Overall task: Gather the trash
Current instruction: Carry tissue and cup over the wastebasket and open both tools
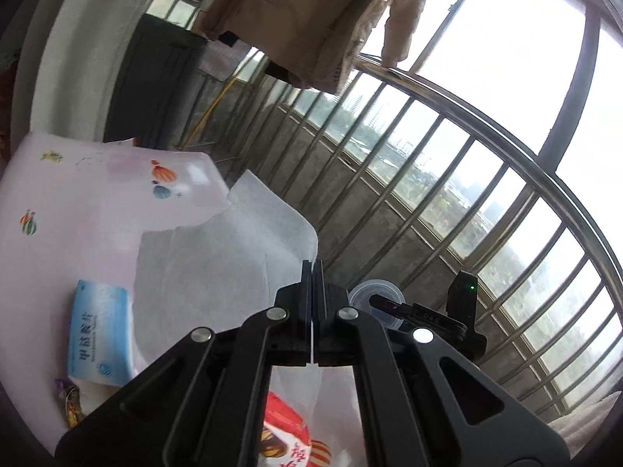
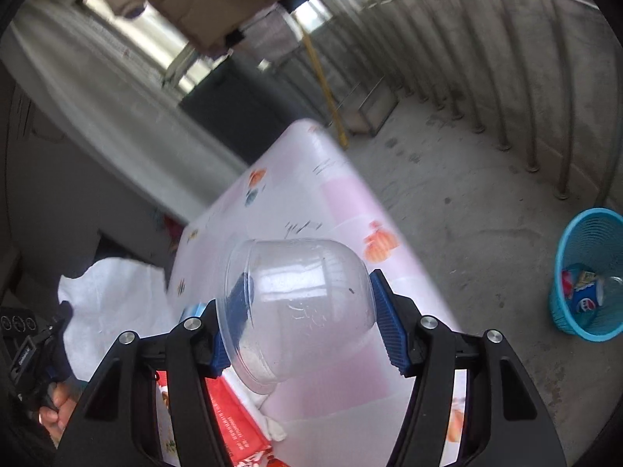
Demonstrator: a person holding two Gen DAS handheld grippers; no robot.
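A clear, dome-shaped plastic cup (image 2: 298, 311) sits clamped between the blue pads (image 2: 389, 330) of the right gripper (image 2: 307, 323), lifted above the worktop's (image 2: 342, 210) pale, fruit-printed plastic cover. The left gripper (image 1: 312, 284) is clenched on nothing, its jaws pressed flat together. Below and to the right of the cup-bearing gripper, well apart on the concrete floor, stands a blue mesh plastic waste basket (image 2: 564, 264) already holding a cola can (image 2: 584, 301) and other scraps, so the job looks partly done. More seems left: to the left of the closed gripper lie a light-blue tissue packet (image 1: 99, 334) and a small crumpled foil wrapper (image 1: 70, 404), with a red-printed snack bag (image 1: 288, 428) directly beneath it and a sheet of white paper (image 1: 218, 257) spread ahead. The worktop's long edge runs just right of the held cup; beyond it the floor lies open up to the basket. Metal balcony railings (image 1: 428, 179) close off the far side, and a beige padded coat (image 1: 311, 19) hangs overhead.
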